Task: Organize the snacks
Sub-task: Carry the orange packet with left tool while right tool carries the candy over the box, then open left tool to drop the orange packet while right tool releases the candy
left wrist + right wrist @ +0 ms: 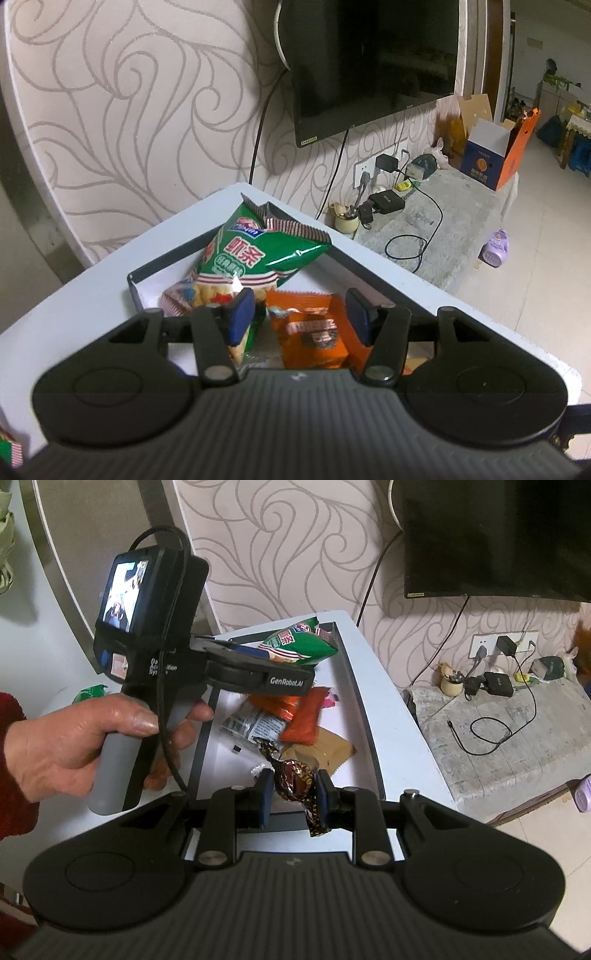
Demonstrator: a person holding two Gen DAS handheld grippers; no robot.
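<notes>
Green shrimp-stick bag [255, 254] sits in the far corner of the tray [135, 291], propped on the far rim. Your left hand-held gripper [299, 314] hangs just above the tray with its jaws apart and nothing pinched; the bag's lower end lies at the left pad, no squeeze visible, so I read that one as dropped off.

Your right hand-held gripper [293, 794] is clenched on a brown foil-wrapped candy [295, 775], held over the near end of the tray, not yet set down.

Progress: looks well past halfway, my estimate. Left to do: drop the candy into the tray, then fetch the strays outside it.

Count inside the tray, right wrist view:
- 1 green bag
- 2 orange packets [301, 716], mid-tray
- 1 white-and-blue printed packet [251, 725], beside the orange ones
- 1 tan packet [328, 749], nearer than the orange ones
- 1 pink-patterned packet [179, 299], under the green bag

Outside the tray: 1 small green packet [90, 694] on the bench [373, 686], left of the tray. Left view shows a green-and-red scrap bottom-left; can't tell if it's the same one.
</notes>
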